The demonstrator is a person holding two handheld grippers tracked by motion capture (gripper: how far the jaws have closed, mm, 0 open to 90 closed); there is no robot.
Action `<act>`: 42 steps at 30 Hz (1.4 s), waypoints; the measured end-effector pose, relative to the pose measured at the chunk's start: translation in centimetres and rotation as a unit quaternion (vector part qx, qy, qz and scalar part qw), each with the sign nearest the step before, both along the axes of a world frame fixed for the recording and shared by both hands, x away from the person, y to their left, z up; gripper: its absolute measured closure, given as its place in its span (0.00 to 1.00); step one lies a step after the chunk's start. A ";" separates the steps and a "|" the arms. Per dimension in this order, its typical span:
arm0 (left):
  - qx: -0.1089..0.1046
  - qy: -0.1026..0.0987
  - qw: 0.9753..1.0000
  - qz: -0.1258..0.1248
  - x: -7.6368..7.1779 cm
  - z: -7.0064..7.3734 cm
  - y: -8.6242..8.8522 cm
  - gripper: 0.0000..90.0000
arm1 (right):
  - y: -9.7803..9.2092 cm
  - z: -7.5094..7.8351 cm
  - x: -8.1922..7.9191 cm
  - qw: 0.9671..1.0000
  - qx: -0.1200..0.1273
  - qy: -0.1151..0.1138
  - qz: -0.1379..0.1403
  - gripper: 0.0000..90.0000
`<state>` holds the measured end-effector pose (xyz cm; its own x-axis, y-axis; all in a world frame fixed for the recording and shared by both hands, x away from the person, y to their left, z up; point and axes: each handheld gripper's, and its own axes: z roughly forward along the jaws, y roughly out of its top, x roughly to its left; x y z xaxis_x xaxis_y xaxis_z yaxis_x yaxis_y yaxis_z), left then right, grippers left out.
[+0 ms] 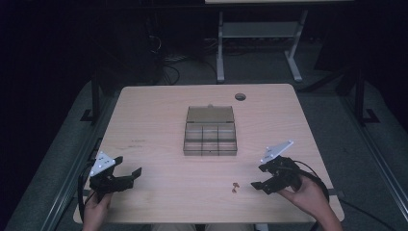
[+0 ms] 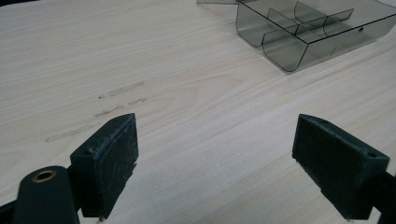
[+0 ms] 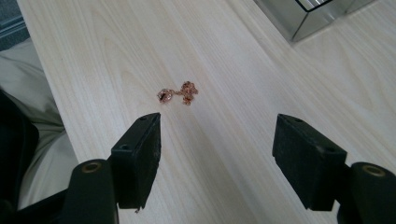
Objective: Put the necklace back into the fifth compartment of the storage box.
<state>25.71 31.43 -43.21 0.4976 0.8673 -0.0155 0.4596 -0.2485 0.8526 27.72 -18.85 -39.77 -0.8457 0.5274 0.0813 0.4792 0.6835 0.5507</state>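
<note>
Both my grippers, left gripper [image 1: 126, 173] and right gripper [image 1: 261, 177], hover wide-jawed; next, I'd judge, right pinches the copper chain [image 3: 178, 94] for the compartment box [image 1: 210, 139].

My pale wooden table [image 1: 159, 115] carries an open smoky plastic compartment box [image 1: 210, 132] near its middle and a small coppery chain [image 3: 178, 93] toward my near edge, well apart.
</note>
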 end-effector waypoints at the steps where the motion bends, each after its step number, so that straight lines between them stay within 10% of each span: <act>1: 0.001 0.000 1.000 0.000 0.0 0.0 0.0 0.16 | 0.1 0.0 0.0 1.000 0.000 0.001 0.000 0.36; 42: 0.001 -0.002 1.000 -0.003 0.0 0.1 -0.3 0.16 | 4.8 -1.6 2.4 0.998 -0.035 0.026 0.042 0.57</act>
<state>25.75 31.16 -43.13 0.5027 0.8644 -0.0120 0.4551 -0.2528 0.8538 30.07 -14.03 -41.32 -0.8830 0.4603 0.0921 0.4450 0.7583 0.4763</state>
